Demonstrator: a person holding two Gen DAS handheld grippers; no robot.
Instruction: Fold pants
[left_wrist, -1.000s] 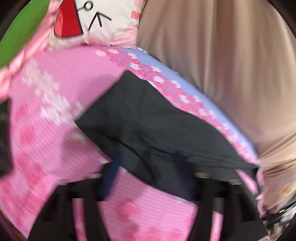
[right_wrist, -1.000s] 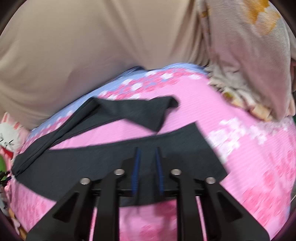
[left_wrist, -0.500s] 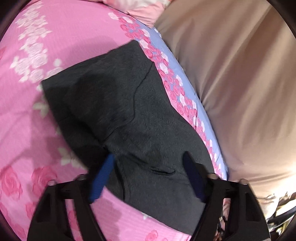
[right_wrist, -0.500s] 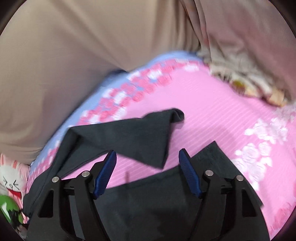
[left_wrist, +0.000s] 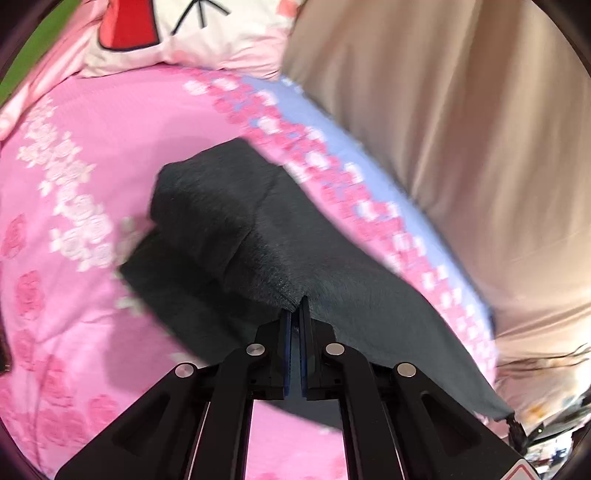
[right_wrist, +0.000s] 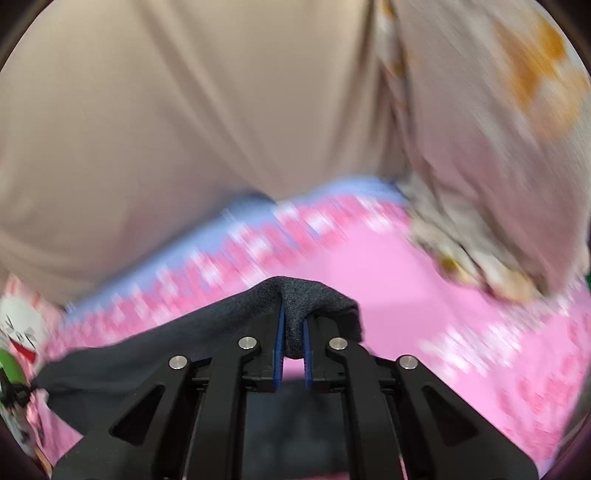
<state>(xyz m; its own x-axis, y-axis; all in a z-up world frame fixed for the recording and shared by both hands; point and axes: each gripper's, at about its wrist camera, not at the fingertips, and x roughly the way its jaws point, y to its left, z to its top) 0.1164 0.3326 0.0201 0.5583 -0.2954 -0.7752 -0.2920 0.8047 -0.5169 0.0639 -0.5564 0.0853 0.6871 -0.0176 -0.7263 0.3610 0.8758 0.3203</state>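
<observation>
Dark grey pants (left_wrist: 236, 236) lie on a pink flowered bed sheet (left_wrist: 92, 155). My left gripper (left_wrist: 295, 314) is shut, its blue pads pinching a raised edge of the pants, and the cloth drapes away to the left and right of it. In the right wrist view my right gripper (right_wrist: 293, 332) is shut on a bunched fold of the same pants (right_wrist: 306, 299), lifted off the sheet (right_wrist: 388, 280). The rest of the pants (right_wrist: 147, 350) trails off to the lower left there.
A beige curtain (left_wrist: 461, 129) hangs behind the bed's blue-bordered far edge (left_wrist: 332, 125). A cartoon-face pillow (left_wrist: 192, 33) lies at the head of the bed. A flowered quilt (right_wrist: 498, 166) is heaped at the right.
Both grippers stood wide open over the pants half a second ago; both have closed on the cloth and raised an edge of it. The right gripper has moved across the bed.
</observation>
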